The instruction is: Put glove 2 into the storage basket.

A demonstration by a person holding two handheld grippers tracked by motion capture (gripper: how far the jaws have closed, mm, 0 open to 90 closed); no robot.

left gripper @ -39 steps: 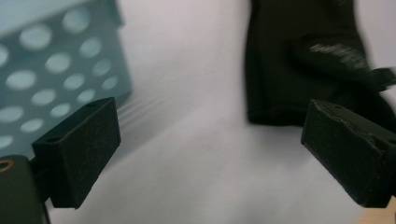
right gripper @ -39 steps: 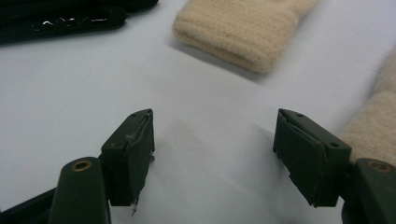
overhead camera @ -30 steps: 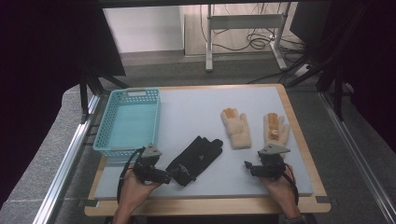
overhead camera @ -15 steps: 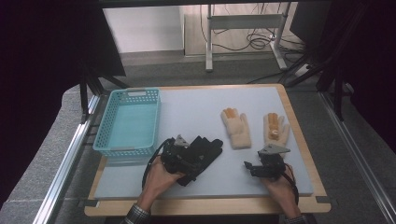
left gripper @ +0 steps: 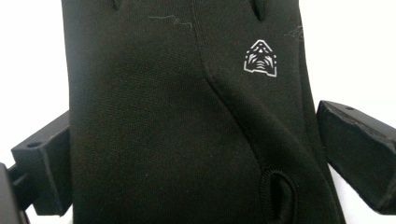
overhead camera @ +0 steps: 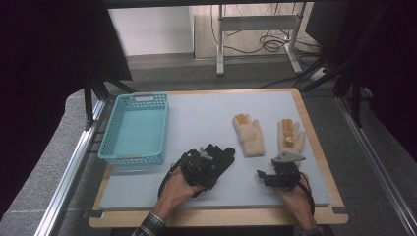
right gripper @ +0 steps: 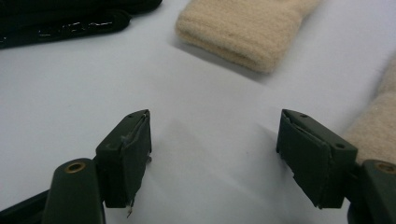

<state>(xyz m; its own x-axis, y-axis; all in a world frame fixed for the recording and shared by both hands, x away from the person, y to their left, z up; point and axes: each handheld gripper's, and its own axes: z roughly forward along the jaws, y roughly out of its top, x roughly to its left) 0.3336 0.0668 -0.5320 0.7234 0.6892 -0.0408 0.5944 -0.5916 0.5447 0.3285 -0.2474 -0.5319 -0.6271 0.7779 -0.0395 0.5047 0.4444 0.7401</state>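
High view overhead, gripper views close

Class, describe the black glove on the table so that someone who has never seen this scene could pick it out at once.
Start at the blue basket on the left of the grey mat. Just right of its near corner lies the black glove, under the left tool, whose open jaws straddle it. Unlike the two cream knitted gloves farther right, it is smooth, dark and bears a small white logo.

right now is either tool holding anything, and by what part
Nothing is held. The left tool stands open with its jaws on either side of the black fabric glove, near its cuff end. The right tool is open over bare mat.
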